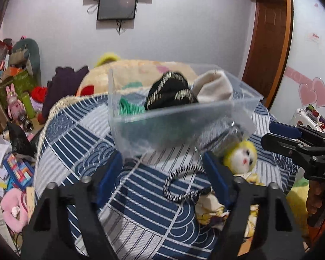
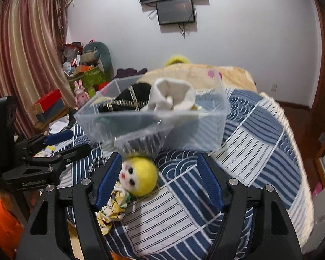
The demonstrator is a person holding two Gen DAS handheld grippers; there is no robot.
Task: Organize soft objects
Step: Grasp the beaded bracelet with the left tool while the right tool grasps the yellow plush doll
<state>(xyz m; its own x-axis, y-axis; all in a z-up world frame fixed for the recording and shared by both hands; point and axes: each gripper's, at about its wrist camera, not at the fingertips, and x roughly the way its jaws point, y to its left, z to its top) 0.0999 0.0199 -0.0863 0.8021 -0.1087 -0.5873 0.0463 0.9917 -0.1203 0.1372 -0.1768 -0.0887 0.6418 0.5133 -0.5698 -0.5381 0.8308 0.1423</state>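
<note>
A clear plastic bin (image 1: 184,127) (image 2: 153,127) sits on the blue patterned bedspread (image 1: 86,143) (image 2: 260,140). It holds a black item with gold trim (image 1: 169,91) (image 2: 123,104), a cream sock (image 1: 214,86) (image 2: 173,97) and a green item (image 1: 130,108). A small yellow-haired doll (image 1: 242,158) (image 2: 138,177) lies in front of the bin. A black-and-white hair tie (image 1: 182,184) lies beside it. My left gripper (image 1: 162,173) is open above the hair tie. My right gripper (image 2: 160,177) is open around the doll's head, also showing in the left wrist view (image 1: 277,136).
A beige blanket (image 2: 205,73) lies behind the bin. Toys, boxes and papers crowd the floor and shelf at left (image 1: 13,99). A pink plush (image 1: 10,212) lies on the floor. A wooden door (image 1: 268,43) stands at right, and a curtain (image 2: 21,54) hangs at left.
</note>
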